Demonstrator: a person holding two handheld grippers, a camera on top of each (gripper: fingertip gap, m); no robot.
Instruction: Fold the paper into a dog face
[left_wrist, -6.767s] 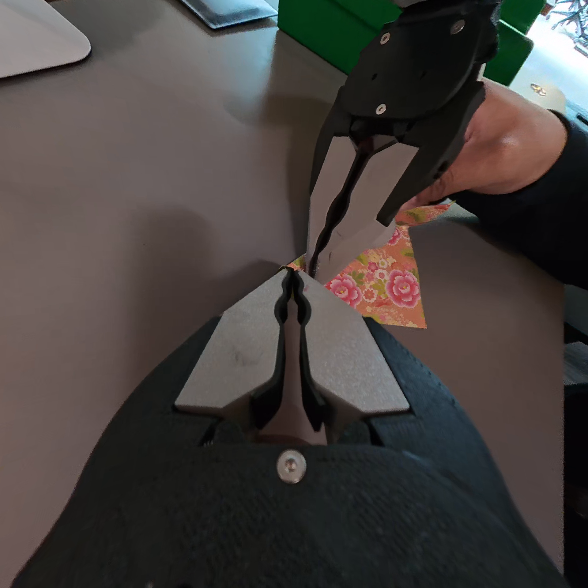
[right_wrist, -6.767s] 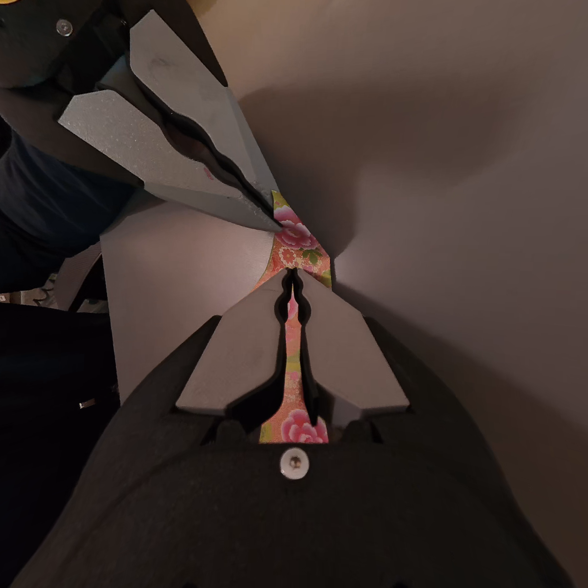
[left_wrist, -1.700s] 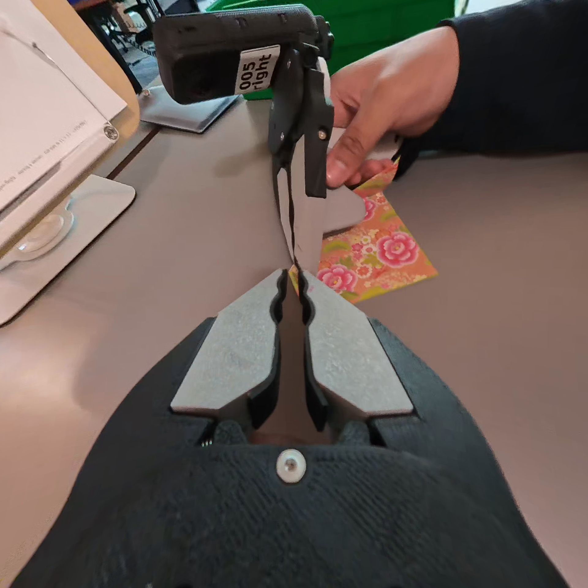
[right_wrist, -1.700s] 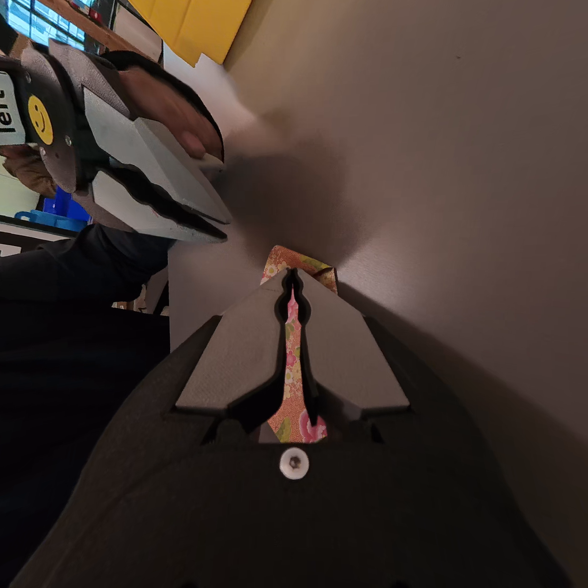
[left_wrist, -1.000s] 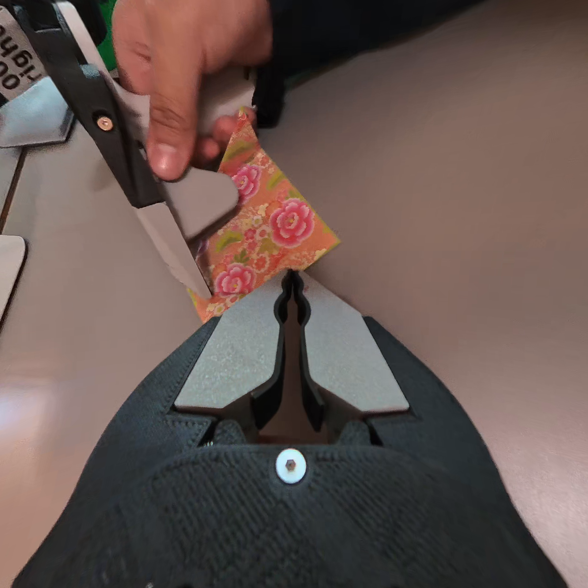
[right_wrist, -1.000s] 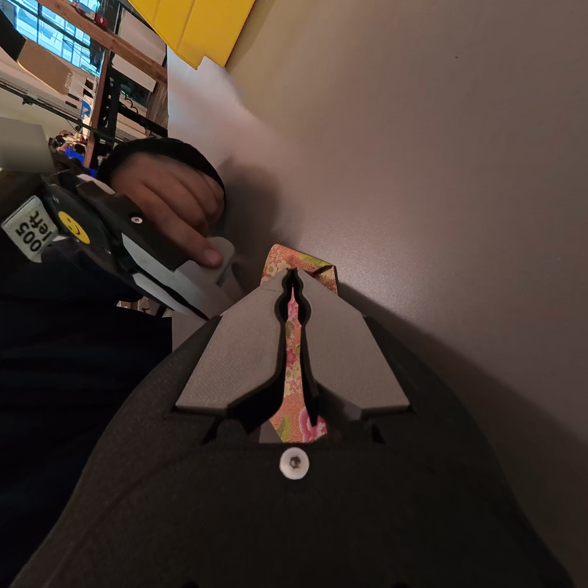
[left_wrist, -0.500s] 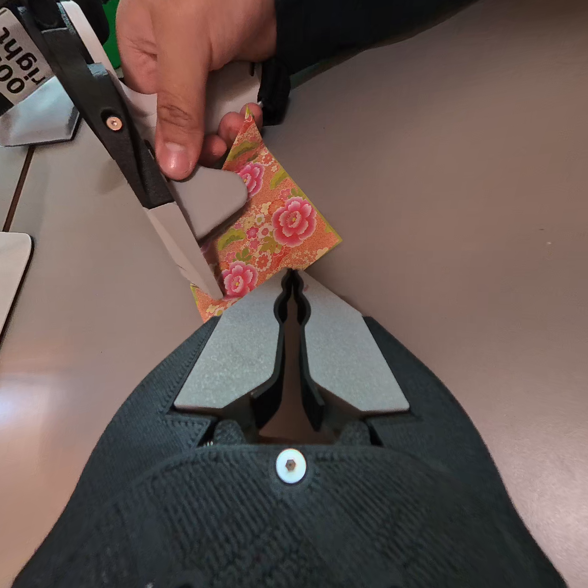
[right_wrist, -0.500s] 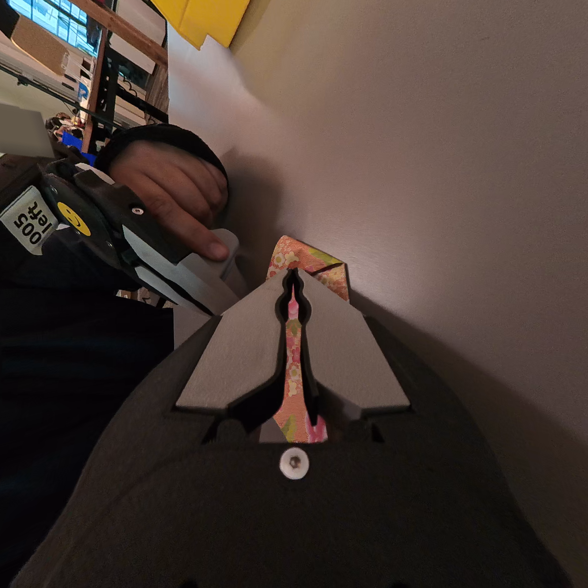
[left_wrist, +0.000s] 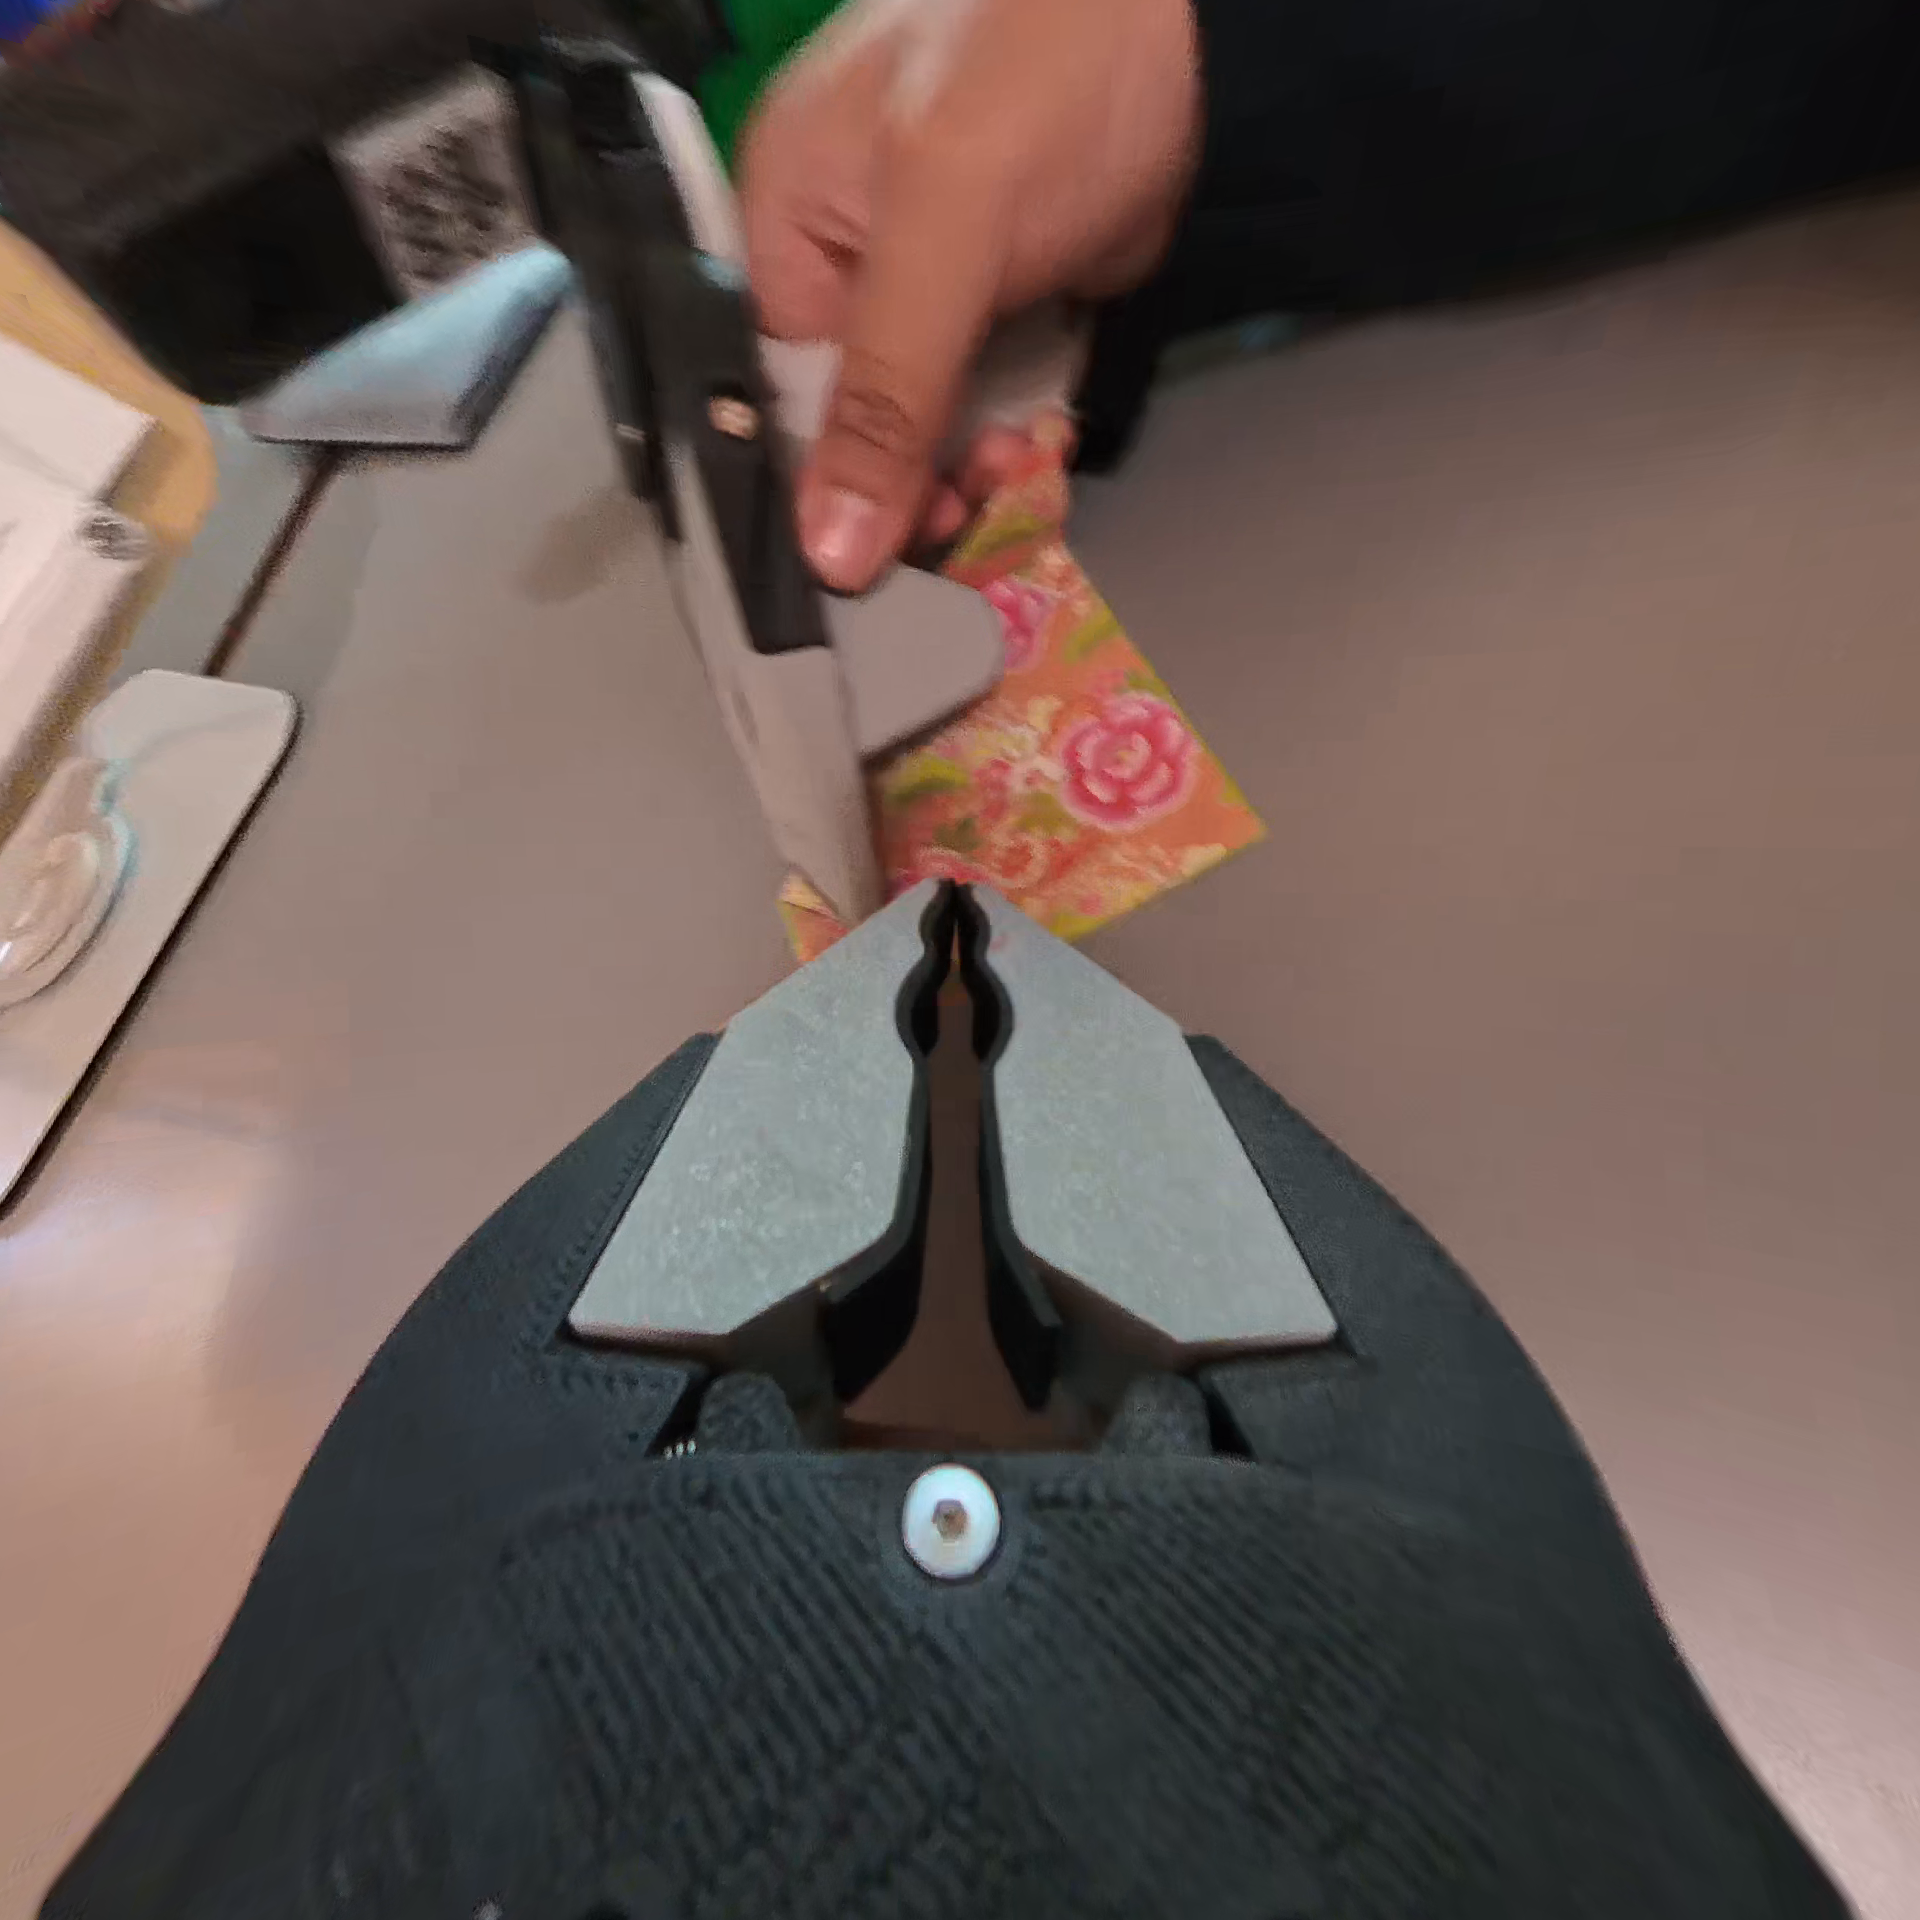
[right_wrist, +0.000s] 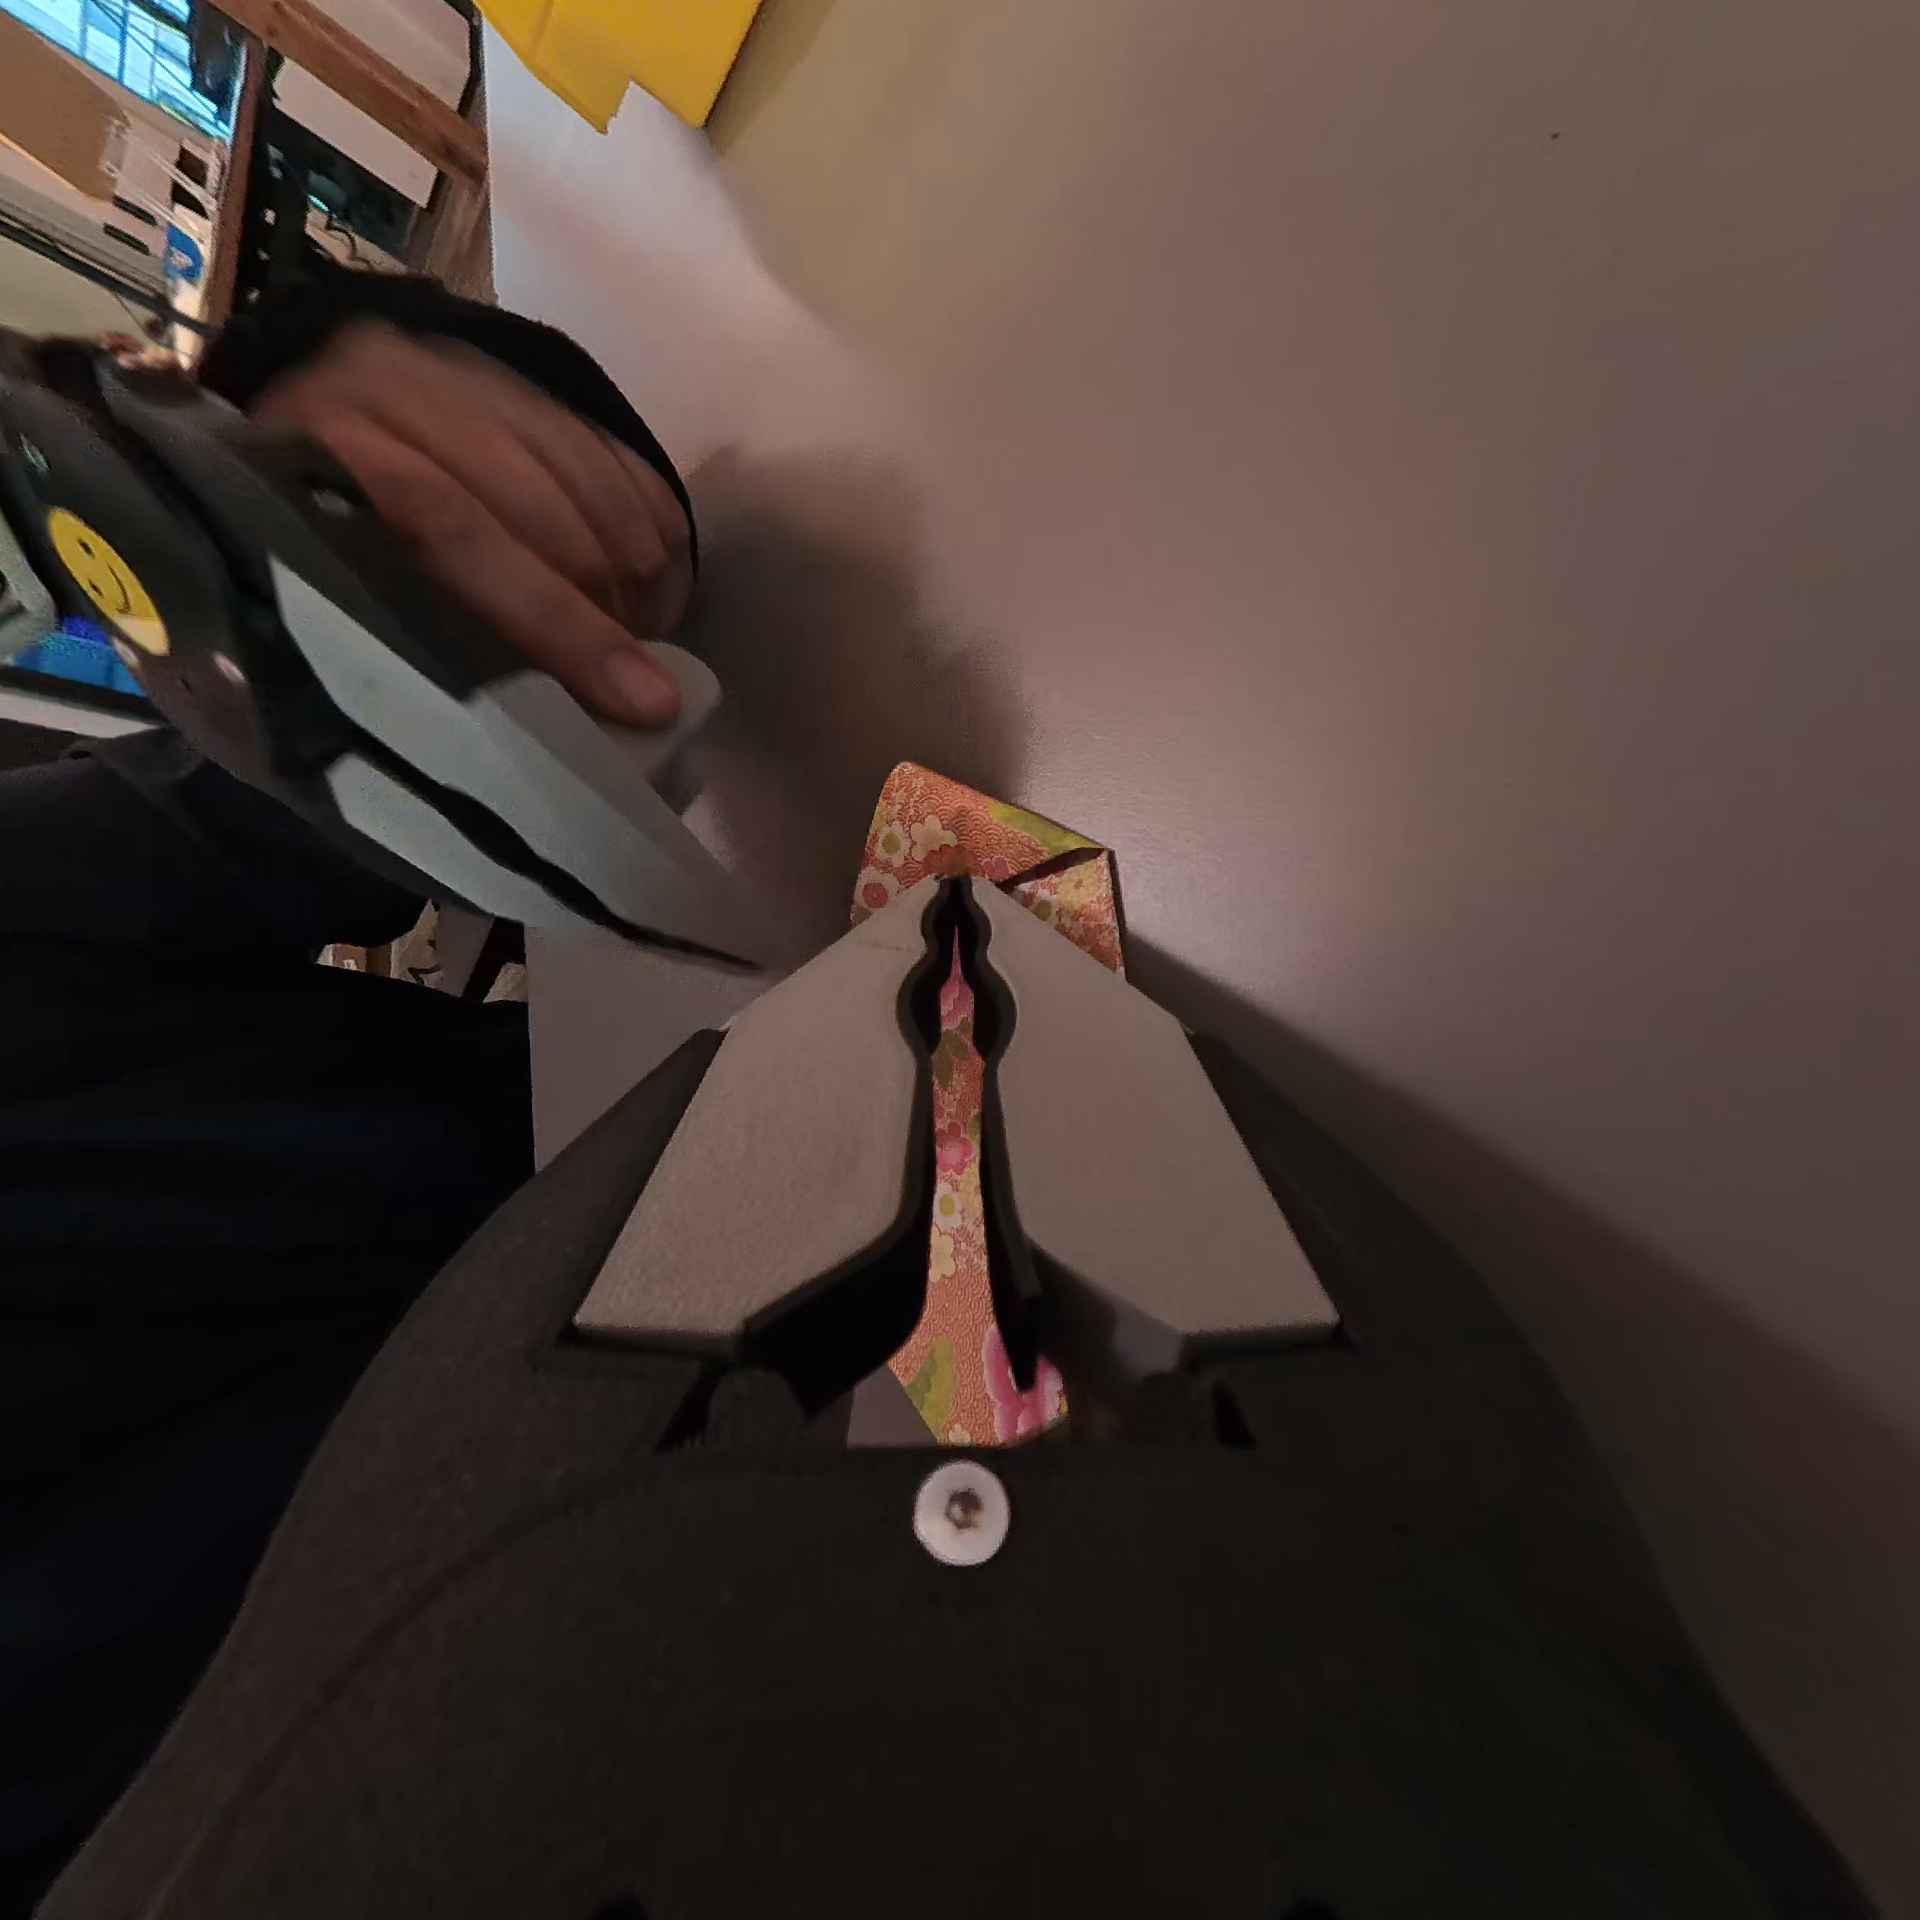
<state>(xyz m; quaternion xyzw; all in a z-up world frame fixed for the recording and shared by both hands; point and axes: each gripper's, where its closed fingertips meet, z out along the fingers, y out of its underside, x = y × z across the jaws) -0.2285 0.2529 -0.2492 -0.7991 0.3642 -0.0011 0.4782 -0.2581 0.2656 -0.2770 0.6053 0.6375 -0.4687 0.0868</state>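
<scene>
The folded floral orange paper (left_wrist: 1101, 790) lies flat on the brown table (left_wrist: 1507, 727). My left gripper (left_wrist: 951, 894) is shut, with its tips at the paper's near edge. My right gripper (left_wrist: 842, 883), held by a hand (left_wrist: 935, 260), is shut and lies across the paper's left part, its tips down near the paper's near-left corner. In the right wrist view, my right gripper (right_wrist: 954, 883) is shut over the paper (right_wrist: 935, 831), which shows through the gap between its fingers and beyond its tips. The left gripper (right_wrist: 582, 831) points in from the left, close to the right one's tips.
A grey flat plate (left_wrist: 177, 831) with a clear plastic piece lies at the table's left edge. A grey block (left_wrist: 416, 364) and a cardboard box (left_wrist: 62, 416) stand behind it. Shelves (right_wrist: 343, 135) and a yellow sheet (right_wrist: 623, 52) are beyond the table. Tip to tip, the grippers are about 4 cm apart. The grey flat plate (left_wrist: 177, 831) is about 30 cm from my right fingertips.
Both grippers stay shut. The right gripper has slid along the paper so that its tips now sit closer to the left gripper's tips. The frames now are motion-blurred.
</scene>
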